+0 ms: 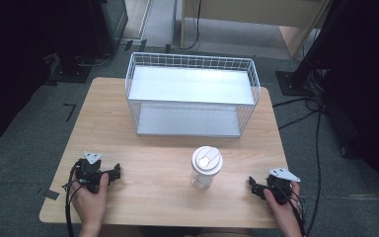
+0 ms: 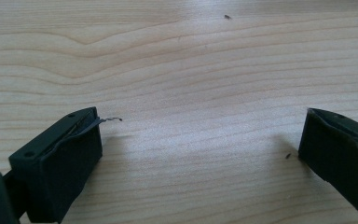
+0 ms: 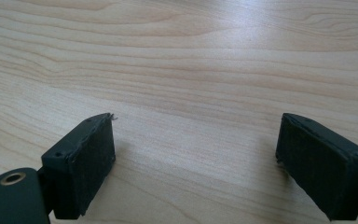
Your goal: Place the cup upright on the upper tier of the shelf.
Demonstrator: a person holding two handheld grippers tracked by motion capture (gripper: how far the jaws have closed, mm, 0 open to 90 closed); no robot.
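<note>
While lidded cup (image 1: 207,167) stands before wire basket (image 1: 192,94), both grippers' jaws gape, gripping nothing.

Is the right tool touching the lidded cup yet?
Apart. The high view shows bare table between the right tool and the cup.

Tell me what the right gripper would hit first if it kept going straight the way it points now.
Probably the lidded cup. In the high view the right gripper, jaws open and empty, points leftward across the table toward the cup's base. Its own view shows just bare wood ahead, so the line may pass slightly in front of the cup.
</note>
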